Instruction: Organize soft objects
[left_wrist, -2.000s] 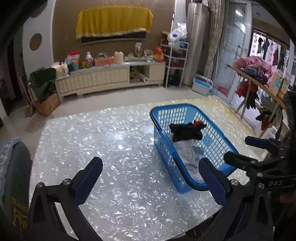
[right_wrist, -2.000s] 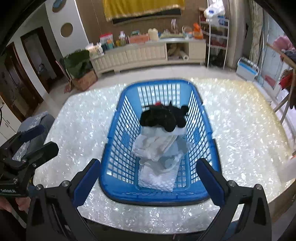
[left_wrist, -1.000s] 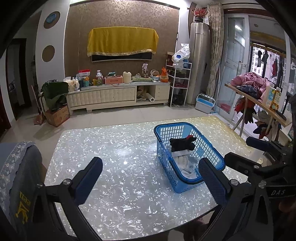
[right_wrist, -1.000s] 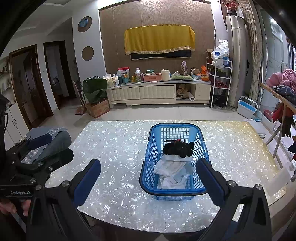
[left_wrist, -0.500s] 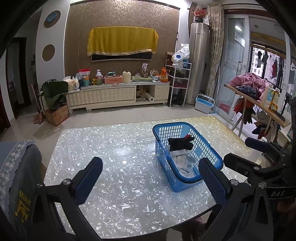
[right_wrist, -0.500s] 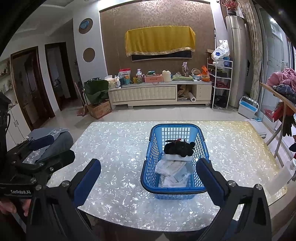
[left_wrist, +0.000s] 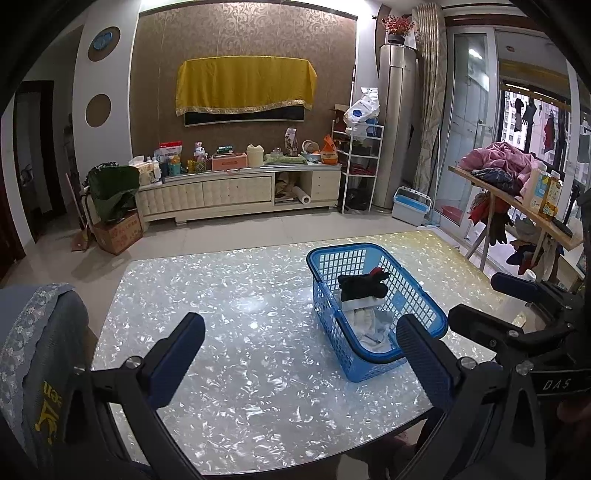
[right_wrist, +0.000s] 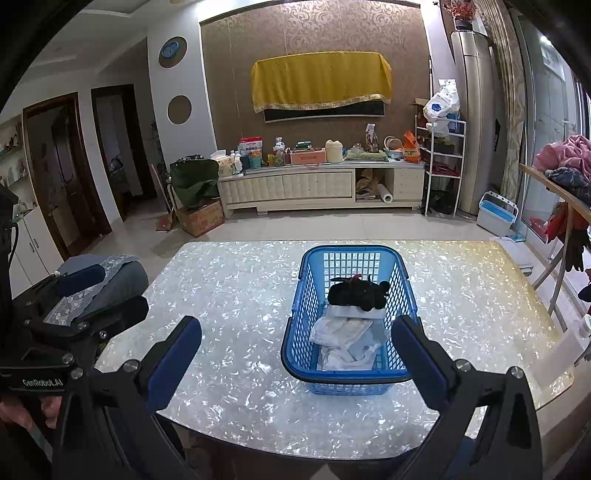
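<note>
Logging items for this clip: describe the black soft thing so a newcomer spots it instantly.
On the pearly table stands one blue basket. Inside, toward its far end, the black plush item lies on pale folded cloths. It is the only dark piece, with a small red bit on top.

Glossy pearly table (right_wrist: 240, 295); perforated plastic basket (right_wrist: 351, 386).

One basket (right_wrist: 309, 374) is sitting on one table (right_wrist: 236, 295), holding one black toy (right_wrist: 356, 292) at its far end and a heap of white cloths (right_wrist: 345, 341), too bunched to count, while two grippers (right_wrist: 295, 363) (left_wrist: 301, 363) are hovering near.
</note>
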